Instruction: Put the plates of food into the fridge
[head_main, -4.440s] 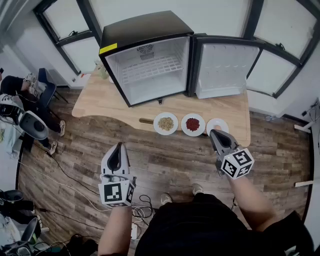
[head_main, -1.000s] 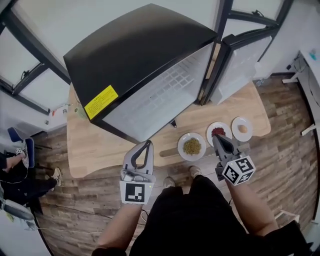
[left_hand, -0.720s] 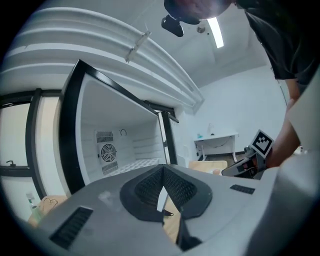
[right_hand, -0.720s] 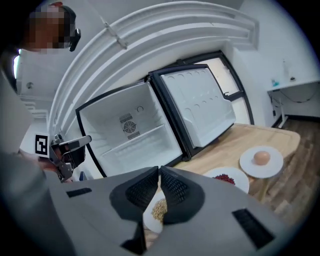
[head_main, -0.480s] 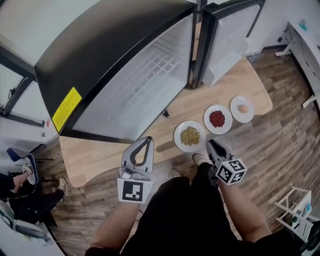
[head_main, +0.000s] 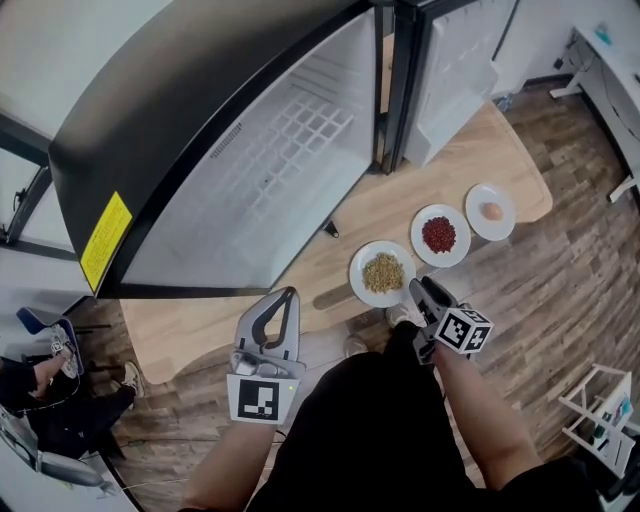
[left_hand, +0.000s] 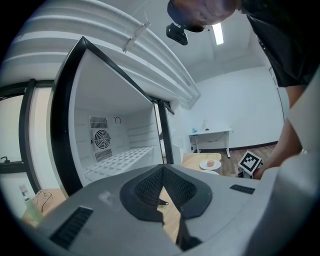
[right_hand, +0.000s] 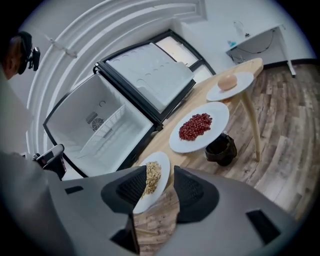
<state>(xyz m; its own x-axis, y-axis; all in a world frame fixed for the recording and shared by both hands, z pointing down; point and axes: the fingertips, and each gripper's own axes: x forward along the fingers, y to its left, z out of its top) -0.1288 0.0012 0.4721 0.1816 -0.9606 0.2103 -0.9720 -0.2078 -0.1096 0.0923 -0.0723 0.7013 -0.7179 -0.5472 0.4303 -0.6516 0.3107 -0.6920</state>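
As jaws open astride plate (right_hand: 152, 198), hand-held gripper (head_main: 420, 286) tilts.

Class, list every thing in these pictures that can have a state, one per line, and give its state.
Left gripper, shut, empty.
Right gripper, open, jaws have just been opening.
Fridge, empty inside.
Fridge door, wide open.
Plate of yellowish grains, on the table, rim between the Right gripper's jaws, not gripped.
Plate of red beans, on the table, untouched.
Plate with an egg, on the table, untouched.

Wood-plank floor (head_main: 590, 270), pale wooden table (head_main: 400, 205), dark-framed window (left_hand: 12, 135), white wall (left_hand: 240, 100), white desk (left_hand: 210, 133), ceiling strip light (left_hand: 217, 33).
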